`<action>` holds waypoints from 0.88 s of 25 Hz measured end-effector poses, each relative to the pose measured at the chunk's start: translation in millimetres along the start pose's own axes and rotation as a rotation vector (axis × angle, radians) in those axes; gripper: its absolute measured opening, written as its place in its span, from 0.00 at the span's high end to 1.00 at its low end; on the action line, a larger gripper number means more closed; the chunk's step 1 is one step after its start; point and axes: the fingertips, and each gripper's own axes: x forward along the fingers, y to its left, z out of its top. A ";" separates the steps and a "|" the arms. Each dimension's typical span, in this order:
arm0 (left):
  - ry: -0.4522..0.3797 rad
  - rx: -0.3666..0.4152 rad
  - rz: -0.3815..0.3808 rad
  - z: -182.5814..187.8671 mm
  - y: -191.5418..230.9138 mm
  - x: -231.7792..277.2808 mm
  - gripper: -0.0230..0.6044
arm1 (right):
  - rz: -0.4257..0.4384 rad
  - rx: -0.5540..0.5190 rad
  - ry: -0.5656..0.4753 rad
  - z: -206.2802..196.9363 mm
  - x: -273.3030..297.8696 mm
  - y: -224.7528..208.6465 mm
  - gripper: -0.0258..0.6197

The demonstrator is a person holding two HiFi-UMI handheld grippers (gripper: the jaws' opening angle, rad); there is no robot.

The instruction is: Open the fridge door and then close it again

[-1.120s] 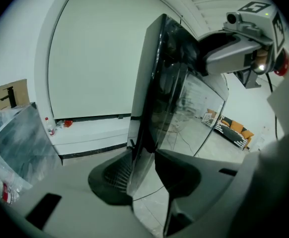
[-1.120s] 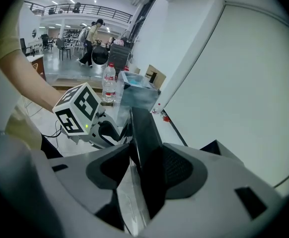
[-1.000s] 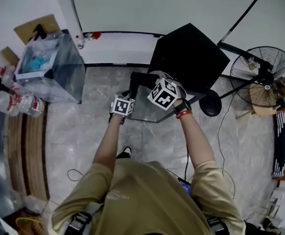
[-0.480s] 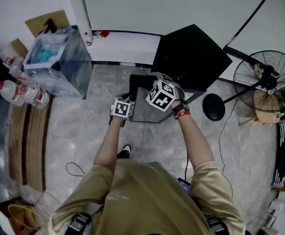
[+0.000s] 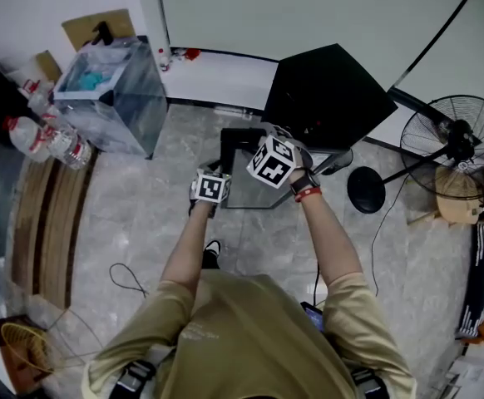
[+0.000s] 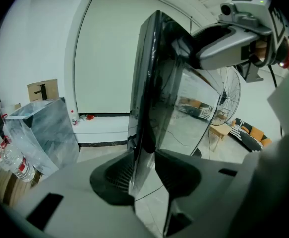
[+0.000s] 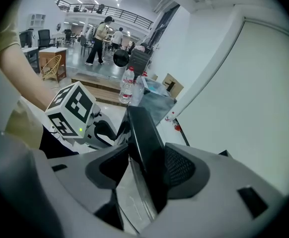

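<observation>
The small black fridge (image 5: 329, 98) is being kept on the floor by the wall. Its door (image 5: 250, 177) is being held open, out toward the person. The door is likely stiff, smooth and a bit slippery, so it is best gripped at its free edge. The left tool (image 6: 144, 175) is being clamped on that edge, and the right tool (image 7: 147, 167) on its top.

Grey tiled floor (image 5: 142, 214), bearing a black fridge (image 5: 329, 98) by the wall and a clear plastic box (image 5: 113, 98) to its left. Water bottles (image 5: 46, 140) lying beside wooden boards (image 5: 51, 214) at left. Standing fan (image 5: 456, 133) at right, loose cable (image 5: 117, 274) near the feet.
</observation>
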 end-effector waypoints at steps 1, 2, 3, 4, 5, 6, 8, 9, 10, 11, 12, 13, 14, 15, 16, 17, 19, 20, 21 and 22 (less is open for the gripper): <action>0.004 -0.004 0.004 -1.4 -2.2 -1.7 0.74 | 0.003 -0.005 -0.001 -0.3 -2.0 2.1 0.60; 0.008 -0.008 0.009 -3.0 -3.9 -3.7 0.74 | 0.004 -0.011 -0.003 -0.5 -3.9 4.0 0.60; 0.013 -0.010 0.013 -5.1 -5.3 -5.8 0.74 | 0.004 -0.017 -0.005 -0.8 -5.3 5.9 0.60; 0.016 -0.013 0.018 -7.6 -6.5 -7.9 0.74 | 0.004 -0.023 -0.007 -1.2 -6.6 7.9 0.60; 0.017 -0.016 0.024 -10.0 -7.7 -10.0 0.74 | 0.004 -0.027 -0.009 -1.4 -7.8 10.1 0.60; 0.015 -0.019 0.031 -11.9 -8.9 -12.0 0.74 | 0.005 -0.030 -0.011 -1.3 -8.8 12.4 0.60; 0.006 -0.021 0.047 -14.3 -10.3 -16.2 0.74 | 0.008 -0.037 -0.016 -0.7 -10.7 16.8 0.59; 0.003 -0.021 0.054 -15.7 -11.2 -18.2 0.74 | 0.009 -0.042 -0.018 -0.7 -11.9 19.1 0.59; 0.000 -0.022 0.056 -17.4 -13.0 -20.0 0.74 | 0.010 -0.046 -0.020 -1.2 -13.3 21.7 0.59; -0.004 -0.024 0.056 -19.1 -15.7 -21.4 0.74 | 0.009 -0.052 -0.022 -2.2 -15.1 24.2 0.59; -0.007 -0.027 0.055 -20.9 -19.1 -22.8 0.74 | 0.008 -0.057 -0.025 -3.4 -17.1 26.6 0.59; -0.008 -0.030 0.056 -22.6 -22.3 -24.5 0.74 | 0.007 -0.062 -0.029 -4.6 -18.9 29.0 0.58; -0.009 -0.031 0.060 -24.4 -24.9 -26.5 0.74 | 0.008 -0.067 -0.032 -5.6 -20.5 31.6 0.58; -0.009 -0.031 0.065 -26.1 -26.9 -28.4 0.74 | 0.009 -0.071 -0.034 -6.3 -22.0 33.9 0.58; -0.010 -0.031 0.070 -27.7 -28.6 -29.8 0.74 | 0.011 -0.075 -0.034 -7.1 -23.4 36.0 0.58; -0.009 -0.031 0.074 -29.4 -30.4 -30.9 0.75 | 0.014 -0.079 -0.034 -8.0 -24.7 37.9 0.58; -0.004 -0.032 0.082 -33.5 -33.9 -33.4 0.75 | 0.018 -0.087 -0.035 -9.9 -27.5 41.7 0.57; -0.002 -0.032 0.087 -36.1 -35.7 -35.4 0.75 | 0.019 -0.091 -0.036 -10.6 -29.0 44.3 0.57; -0.001 -0.033 0.090 -39.0 -37.7 -37.9 0.75 | 0.020 -0.097 -0.036 -11.2 -30.4 47.7 0.57; -0.001 -0.035 0.092 -42.3 -40.3 -40.7 0.75 | 0.021 -0.102 -0.036 -11.9 -32.1 51.8 0.57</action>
